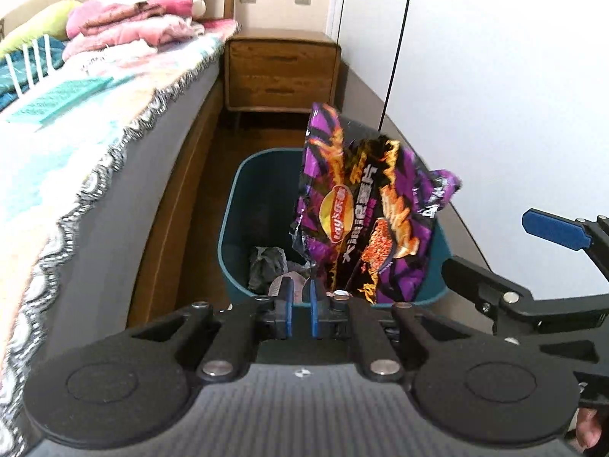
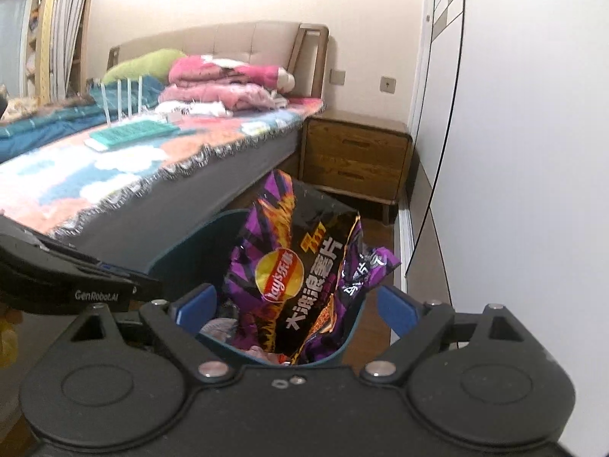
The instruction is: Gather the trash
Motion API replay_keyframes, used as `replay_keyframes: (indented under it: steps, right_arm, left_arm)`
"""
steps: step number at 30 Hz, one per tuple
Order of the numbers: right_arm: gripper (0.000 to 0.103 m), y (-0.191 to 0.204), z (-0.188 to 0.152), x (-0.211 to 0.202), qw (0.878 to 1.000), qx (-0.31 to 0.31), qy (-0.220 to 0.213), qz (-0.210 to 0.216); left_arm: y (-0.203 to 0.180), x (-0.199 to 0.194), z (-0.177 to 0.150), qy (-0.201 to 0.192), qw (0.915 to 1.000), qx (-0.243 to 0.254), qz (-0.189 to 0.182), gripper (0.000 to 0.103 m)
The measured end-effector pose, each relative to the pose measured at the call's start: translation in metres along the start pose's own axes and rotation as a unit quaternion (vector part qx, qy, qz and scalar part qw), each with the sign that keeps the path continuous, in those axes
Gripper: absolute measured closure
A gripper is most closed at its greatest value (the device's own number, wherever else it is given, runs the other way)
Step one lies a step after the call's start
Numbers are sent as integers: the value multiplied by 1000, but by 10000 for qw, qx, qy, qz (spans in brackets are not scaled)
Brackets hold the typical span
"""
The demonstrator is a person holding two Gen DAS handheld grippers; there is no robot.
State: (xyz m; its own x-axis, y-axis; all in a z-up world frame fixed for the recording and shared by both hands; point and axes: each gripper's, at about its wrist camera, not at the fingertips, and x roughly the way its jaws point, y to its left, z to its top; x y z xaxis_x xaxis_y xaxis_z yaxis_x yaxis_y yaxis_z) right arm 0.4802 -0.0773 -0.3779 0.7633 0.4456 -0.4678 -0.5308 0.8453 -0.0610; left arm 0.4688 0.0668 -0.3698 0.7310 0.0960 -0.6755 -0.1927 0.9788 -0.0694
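Purple crisp bag (image 1: pixel 365 213) stood upright in the teal bin (image 1: pixel 232 228), its top poking above the rim because crumpled rubbish (image 1: pixel 266 266) beneath propped it up. My left gripper (image 1: pixel 300 306) hung just over the bin's near edge, pads nearly together and grasping nothing; my right gripper (image 2: pixel 293 312) was spread wide, released, straddling that same edge

The chip bag (image 2: pixel 300 285) hides most of the bin's (image 2: pixel 182 251) contents
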Motion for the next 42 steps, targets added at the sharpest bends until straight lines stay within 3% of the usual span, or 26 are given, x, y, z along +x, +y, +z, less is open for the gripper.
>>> replay_keyframes:
  steps: [3, 6, 8, 10, 15, 18, 25, 33, 37, 42]
  right_arm:
    - [11, -2, -2, -22, 9994, 288, -135, 102]
    - [10, -4, -5, -44, 9984, 491, -215, 177]
    - [10, -3, -7, -57, 9976, 612, -254, 208]
    - [9, -6, -9, -70, 9960, 803, -319, 207]
    - [7, -6, -15, -100, 9937, 1006, -417, 266]
    - [3, -4, -20, -119, 9945, 892, -512, 185]
    - [0, -1, -30, -156, 9946, 841, -586, 157]
    - [0, 14, -44, -180, 9962, 481, -691, 220]
    - [0, 19, -45, -189, 9955, 446, -760, 348]
    - [0, 24, -43, -199, 9946, 374, -881, 404]
  left_arm:
    - [-8, -25, -6, -180, 9997, 65, 143, 86]
    - [-14, -49, -13, -330, 9993, 25, 190, 69]
    - [-19, -65, -19, -471, 9985, 63, 265, 45]
    - [-24, -82, -26, -630, 9973, 92, 358, 34]
    - [-32, -113, -39, -712, 9966, -11, 402, 32]
    - [-37, -128, -48, -809, 9957, -51, 454, 22]
    - [-49, -155, -69, -876, 9946, -134, 542, 21]
    - [-63, -178, -91, -987, 9911, -108, 888, 20]
    - [-62, -192, -99, -1063, 9893, -215, 981, 4]
    - [-62, -208, -105, -1219, 9868, -293, 1028, 3]
